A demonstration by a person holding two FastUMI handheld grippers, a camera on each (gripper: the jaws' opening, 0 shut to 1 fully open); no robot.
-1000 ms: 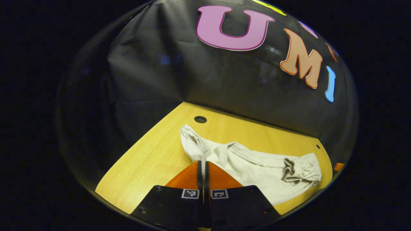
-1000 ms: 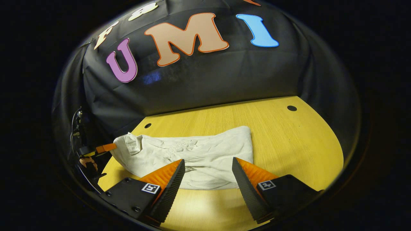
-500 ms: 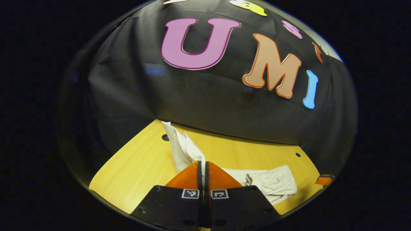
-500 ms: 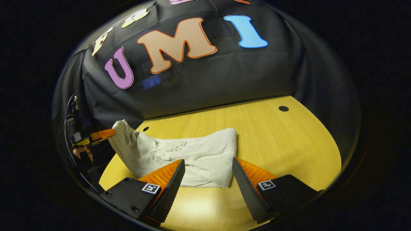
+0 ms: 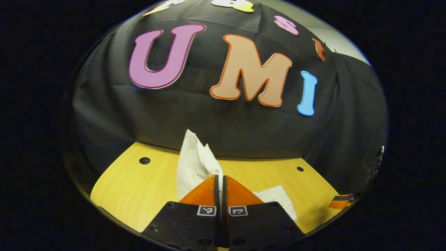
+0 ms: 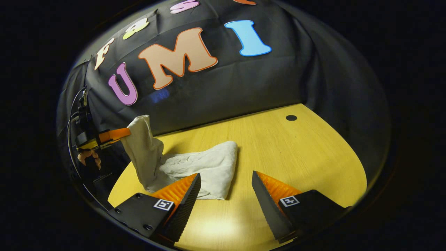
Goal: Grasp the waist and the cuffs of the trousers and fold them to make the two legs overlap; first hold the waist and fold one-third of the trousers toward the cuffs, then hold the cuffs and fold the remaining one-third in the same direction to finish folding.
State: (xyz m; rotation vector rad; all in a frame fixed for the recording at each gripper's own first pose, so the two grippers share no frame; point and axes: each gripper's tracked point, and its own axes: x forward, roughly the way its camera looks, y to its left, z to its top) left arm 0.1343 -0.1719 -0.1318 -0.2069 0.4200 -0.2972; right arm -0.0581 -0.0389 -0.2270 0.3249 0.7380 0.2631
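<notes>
The off-white trousers (image 6: 209, 167) lie folded lengthwise on the yellow wooden table (image 6: 285, 157). My left gripper (image 5: 220, 176) is shut on one end of them, and the cloth (image 5: 195, 160) stands up above the fingers. In the right gripper view the left gripper (image 6: 120, 133) holds that end well above the table at the far left, so the cloth hangs steeply down to the part resting flat. My right gripper (image 6: 225, 175) is open just above the table, with the near edge of the flat part by its left finger. Nothing is between its fingers.
The black cloth wall stands close behind the table. Round holes sit near the table's back edge (image 6: 291, 118) (image 5: 144, 160). A hand (image 6: 87, 157) holds the left gripper. Bare tabletop spreads to the right of the trousers.
The left gripper has risen and carried its end of the trousers up off the table, toward the right. The flat part on the table has grown shorter. The right gripper stays open.
</notes>
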